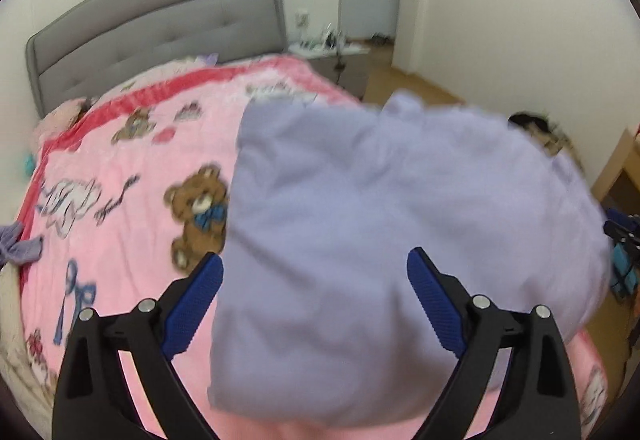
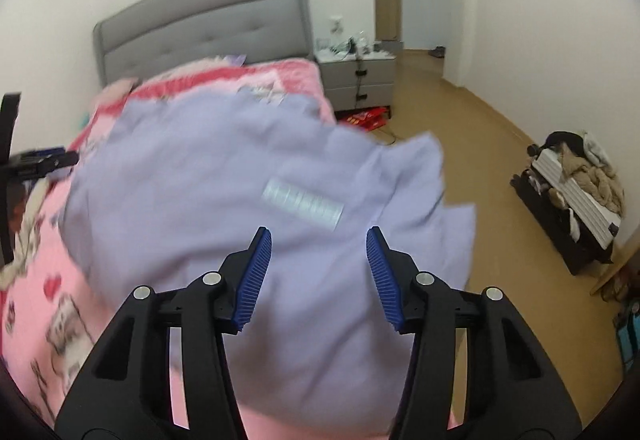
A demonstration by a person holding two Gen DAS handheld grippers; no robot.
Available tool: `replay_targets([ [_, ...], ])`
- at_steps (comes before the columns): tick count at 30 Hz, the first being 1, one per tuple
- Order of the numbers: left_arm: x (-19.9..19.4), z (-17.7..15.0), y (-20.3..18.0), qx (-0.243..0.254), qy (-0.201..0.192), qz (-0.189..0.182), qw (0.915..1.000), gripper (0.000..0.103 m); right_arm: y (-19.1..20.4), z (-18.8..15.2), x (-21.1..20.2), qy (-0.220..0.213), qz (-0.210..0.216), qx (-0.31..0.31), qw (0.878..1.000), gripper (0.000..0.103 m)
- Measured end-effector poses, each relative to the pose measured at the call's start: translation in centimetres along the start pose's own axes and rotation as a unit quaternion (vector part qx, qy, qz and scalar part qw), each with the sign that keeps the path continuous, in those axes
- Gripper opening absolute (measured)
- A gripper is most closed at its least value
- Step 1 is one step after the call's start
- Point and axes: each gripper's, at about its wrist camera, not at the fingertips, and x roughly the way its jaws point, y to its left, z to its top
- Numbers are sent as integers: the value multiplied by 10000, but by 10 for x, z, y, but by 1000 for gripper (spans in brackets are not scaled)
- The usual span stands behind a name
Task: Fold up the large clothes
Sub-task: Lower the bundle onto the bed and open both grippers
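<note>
A large lavender garment (image 1: 380,220) lies bunched on the pink teddy-bear blanket (image 1: 132,175), near the bed's right edge. It also shows in the right wrist view (image 2: 240,191), with a pale label on it and a corner hanging past the bed edge. My left gripper (image 1: 315,266) is open above the garment's near part and holds nothing. My right gripper (image 2: 319,240) is open above the garment and holds nothing. The left gripper shows at the left edge of the right wrist view (image 2: 36,159).
A grey padded headboard (image 1: 160,27) stands at the far end of the bed. A nightstand (image 2: 356,75) with small items is beside it. A wooden floor (image 2: 500,167) runs to the right, with a low rack of clothes (image 2: 572,191) by the wall.
</note>
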Motion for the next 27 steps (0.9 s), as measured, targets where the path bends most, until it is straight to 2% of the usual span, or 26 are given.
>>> replay_targets([
  [4, 30, -19, 16, -190, 520, 308, 9980, 92, -2, -22, 30, 527, -70, 8, 9986, 50],
  [10, 55, -34, 22, -369, 850, 290, 9953, 96, 9, -25, 66, 920, -261, -70, 9954, 51],
  [15, 68, -42, 31, -889, 1123, 215, 9894, 98, 6, -24, 77, 1301, -158, 180, 9912, 52],
  [18, 61, -45, 29, -973, 1069, 277, 9891, 98, 7, -18, 78, 1465, -186, 193, 9889, 53],
  [20, 51, -44, 28, -980, 975, 377, 9897, 98, 8, -11, 73, 1546, -265, 246, 9873, 61],
  [21, 45, -44, 26, -978, 942, 397, 9899, 98, 9, -5, 69, 1539, -269, 252, 9874, 71],
  [27, -7, -35, 10, -749, 503, 432, 9950, 98, 39, 11, 21, 1020, -551, -128, 9932, 73],
])
